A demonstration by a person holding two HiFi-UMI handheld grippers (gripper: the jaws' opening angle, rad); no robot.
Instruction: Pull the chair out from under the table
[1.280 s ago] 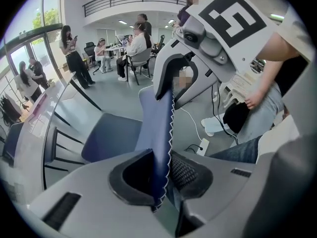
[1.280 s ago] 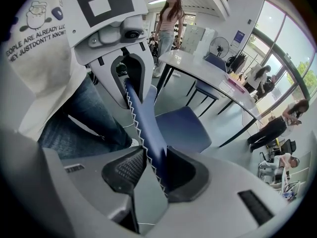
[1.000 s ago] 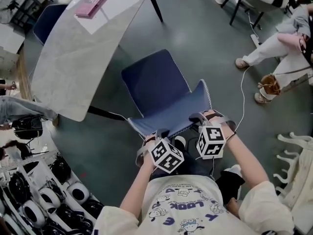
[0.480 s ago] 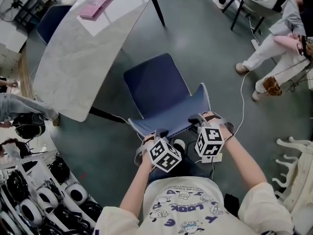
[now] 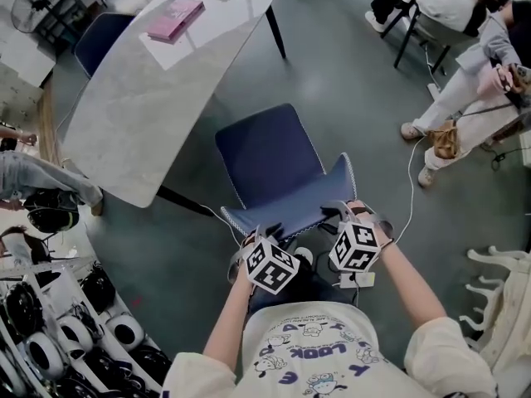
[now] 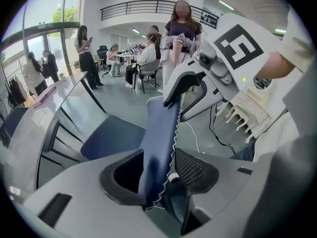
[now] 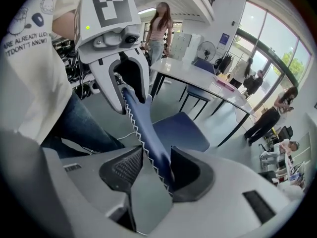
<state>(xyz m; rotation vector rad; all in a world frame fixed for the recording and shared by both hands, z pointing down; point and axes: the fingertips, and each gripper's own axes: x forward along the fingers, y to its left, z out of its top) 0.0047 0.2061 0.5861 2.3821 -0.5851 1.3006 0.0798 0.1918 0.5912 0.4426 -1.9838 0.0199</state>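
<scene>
Chair point(image 5: 265, 160): clear of worktop point(image 5: 141, 98), at its 4 o'clock.
Left gripper point(image 5: 264, 229): fingers opening, backrest point(image 6: 158, 133) between.
Right gripper point(image 5: 343, 214): fingers opening, backrest between.

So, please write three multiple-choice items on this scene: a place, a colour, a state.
1. The flat pink book lies: A on the grey marble-look table; B on a stool; C in a drawer.
2. The padded chair with white-stitched edges is: A red; B dark blue; C green.
3. Between the jaws of the left gripper and right gripper is: A a cup; B nothing; C the chair's backrest edge.
Answers: 1 A, at its far end. 2 B, seat and backrest are blue. 3 C, each gripper view shows it between opening jaws.
</scene>
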